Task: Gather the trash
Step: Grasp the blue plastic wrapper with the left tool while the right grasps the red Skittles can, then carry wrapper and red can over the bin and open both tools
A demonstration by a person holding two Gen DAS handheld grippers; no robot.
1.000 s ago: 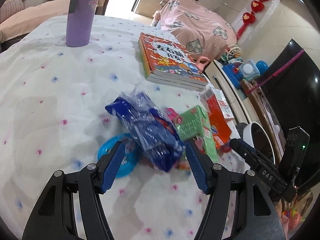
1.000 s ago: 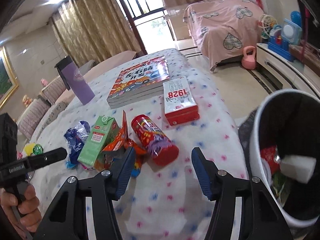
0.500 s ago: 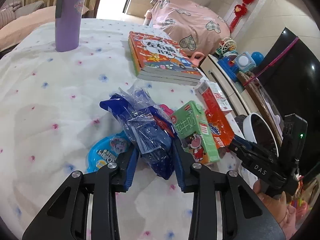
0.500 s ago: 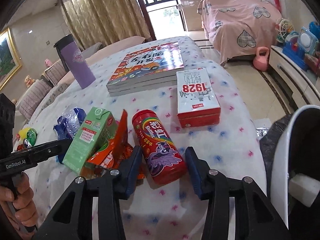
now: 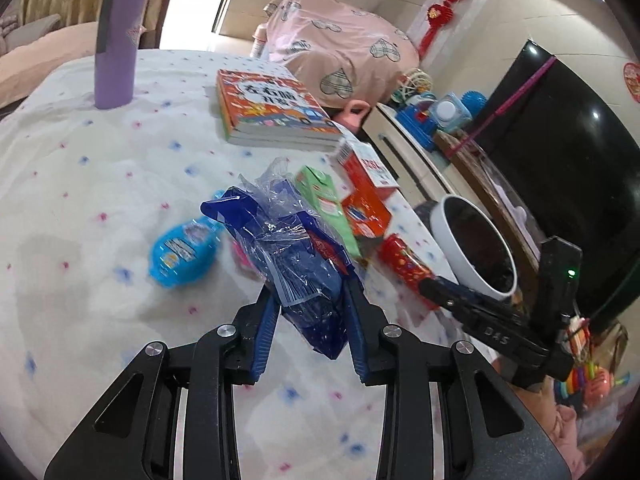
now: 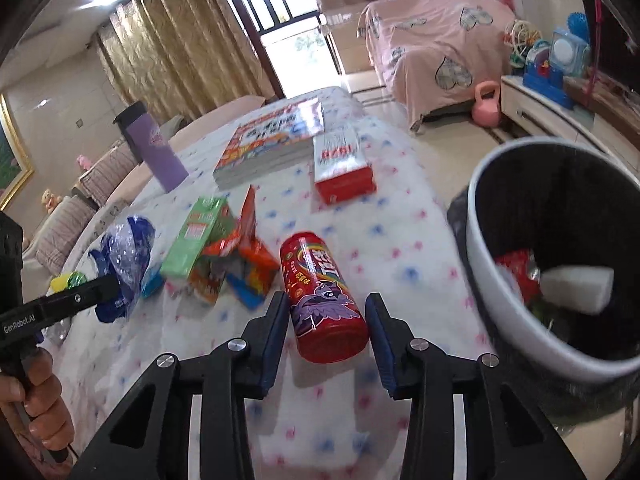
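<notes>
My left gripper [image 5: 311,312] is shut on a crumpled blue plastic wrapper [image 5: 292,256] and holds it above the tablecloth; the wrapper also shows in the right wrist view [image 6: 122,264]. My right gripper [image 6: 327,320] is shut on a red snack can [image 6: 322,298], lifted off the cloth; the can also shows in the left wrist view [image 5: 406,264]. A green carton [image 6: 196,236], orange wrappers [image 6: 244,256] and a blue round packet [image 5: 182,246] lie on the table. The white trash bin [image 6: 496,320] stands at the right, with trash inside.
A purple bottle [image 5: 116,40], a stack of books [image 5: 272,112] and a red and white box [image 6: 342,160] sit further back on the dotted tablecloth [image 5: 80,184]. A pink covered sofa [image 6: 432,44] and a toy shelf stand beyond the table edge.
Both grippers closed from open: the left onto the blue wrapper, the right onto the red can. Both items have lifted off the cloth, and the bin now looks nearer in the right wrist view.
</notes>
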